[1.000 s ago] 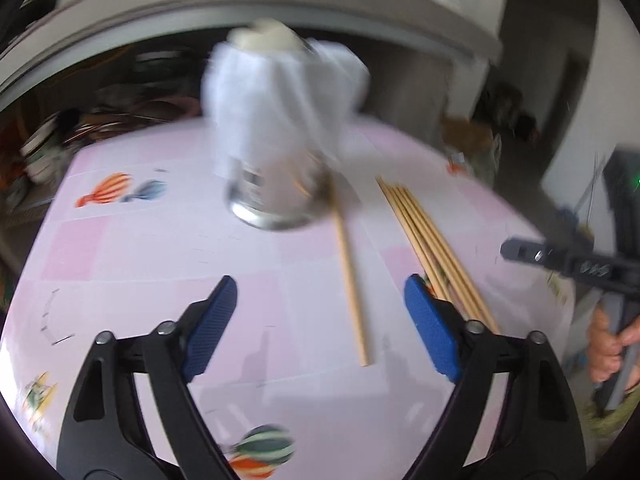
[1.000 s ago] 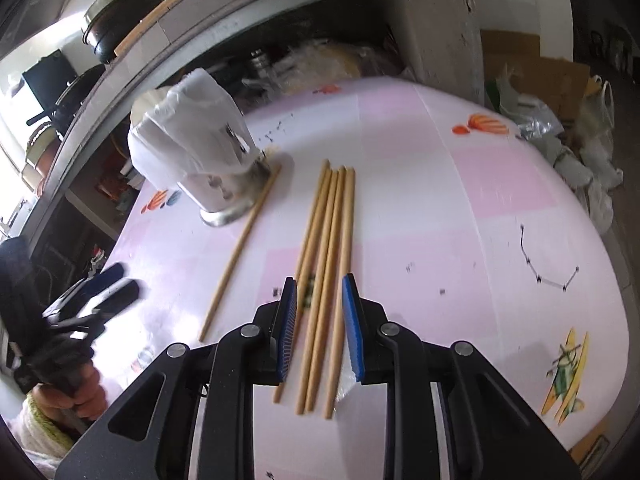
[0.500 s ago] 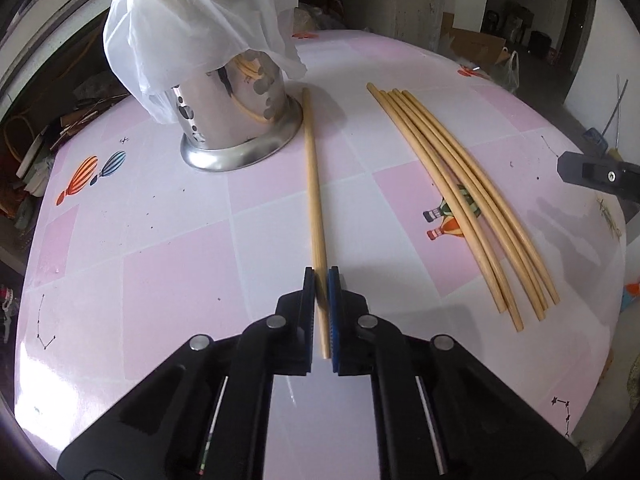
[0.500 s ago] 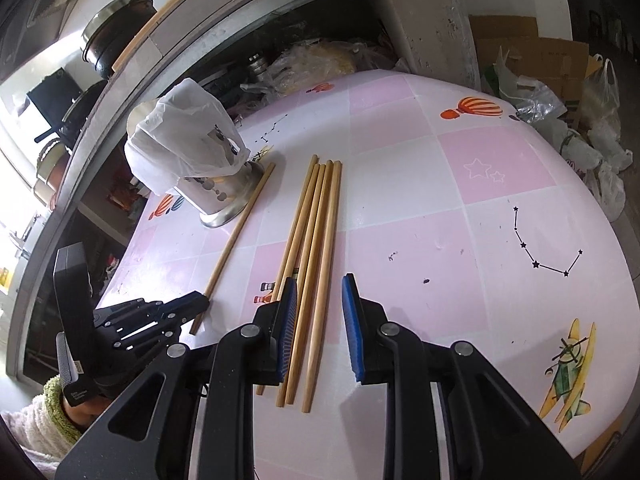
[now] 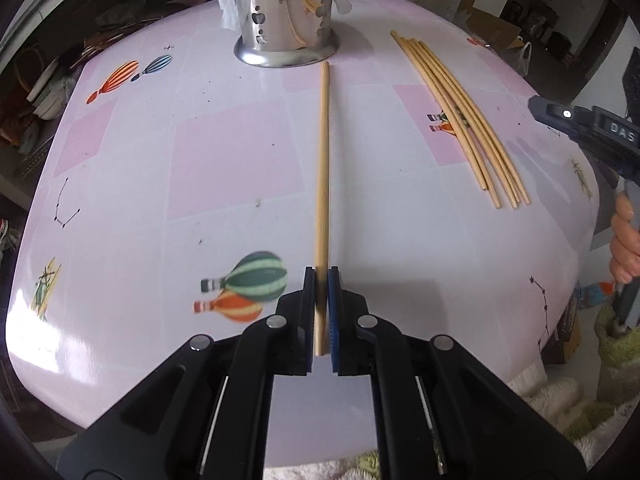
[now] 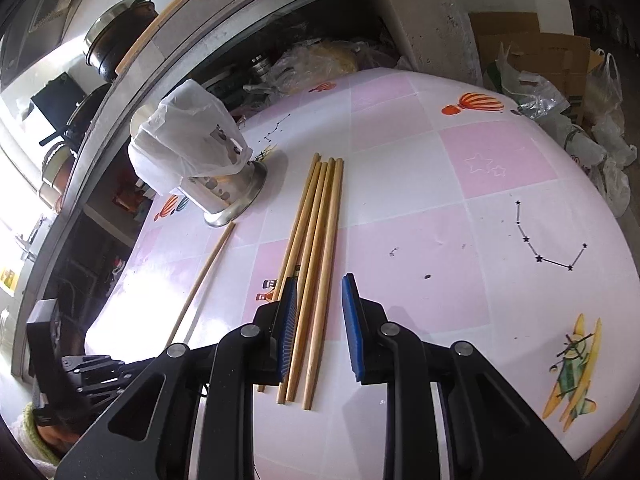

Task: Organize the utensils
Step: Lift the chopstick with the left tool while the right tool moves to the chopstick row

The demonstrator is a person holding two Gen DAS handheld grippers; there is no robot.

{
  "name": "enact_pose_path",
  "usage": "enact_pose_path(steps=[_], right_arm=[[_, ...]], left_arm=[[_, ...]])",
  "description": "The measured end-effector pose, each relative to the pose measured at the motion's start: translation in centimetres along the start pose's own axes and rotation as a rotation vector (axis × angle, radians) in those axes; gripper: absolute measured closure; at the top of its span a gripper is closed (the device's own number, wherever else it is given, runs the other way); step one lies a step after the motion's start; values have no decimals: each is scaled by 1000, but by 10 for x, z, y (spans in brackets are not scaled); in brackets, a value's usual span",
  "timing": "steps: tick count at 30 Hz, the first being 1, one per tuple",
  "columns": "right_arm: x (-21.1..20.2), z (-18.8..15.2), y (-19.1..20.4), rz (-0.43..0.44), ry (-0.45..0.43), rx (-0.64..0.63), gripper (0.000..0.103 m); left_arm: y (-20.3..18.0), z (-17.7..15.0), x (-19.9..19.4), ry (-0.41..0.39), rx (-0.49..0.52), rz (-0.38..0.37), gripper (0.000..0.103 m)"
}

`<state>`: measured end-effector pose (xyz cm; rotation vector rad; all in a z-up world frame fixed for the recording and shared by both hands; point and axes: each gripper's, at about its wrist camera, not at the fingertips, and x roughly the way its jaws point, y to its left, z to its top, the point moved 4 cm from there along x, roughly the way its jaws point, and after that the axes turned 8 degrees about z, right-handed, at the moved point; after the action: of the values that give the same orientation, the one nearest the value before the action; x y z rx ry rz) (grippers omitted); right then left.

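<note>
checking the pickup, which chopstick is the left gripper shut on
The lone chopstick lying apart, its far end near the metal holder, clamped in the left gripper. The four bundled chopsticks lie untouched.

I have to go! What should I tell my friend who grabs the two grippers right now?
Left gripper: shut on the single chopstick, near its end; the stick points at the holder.
Right gripper: jaws apart, hovering over the four chopsticks, holding nothing.
Metal utensil holder: upright on the pink table, a plastic bag draped over its top.
Done: one stick gripped.
Left: all five sticks are still outside the holder.
</note>
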<state>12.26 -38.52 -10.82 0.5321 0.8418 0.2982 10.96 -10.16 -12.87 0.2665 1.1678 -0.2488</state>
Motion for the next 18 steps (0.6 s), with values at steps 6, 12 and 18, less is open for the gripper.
enact_pose_path(steps=[6,12,18], right_arm=[[5,0,5,9,15,-12,80],[5,0,2,1,16,-1,80],[4,0,-3,-10,16,10,80]], left_arm=[[4,21,-13,-44,-17,-74,76],[-4,82,-3,-80,8,-126,69],[-10,128,29,-65,49,-79,69]])
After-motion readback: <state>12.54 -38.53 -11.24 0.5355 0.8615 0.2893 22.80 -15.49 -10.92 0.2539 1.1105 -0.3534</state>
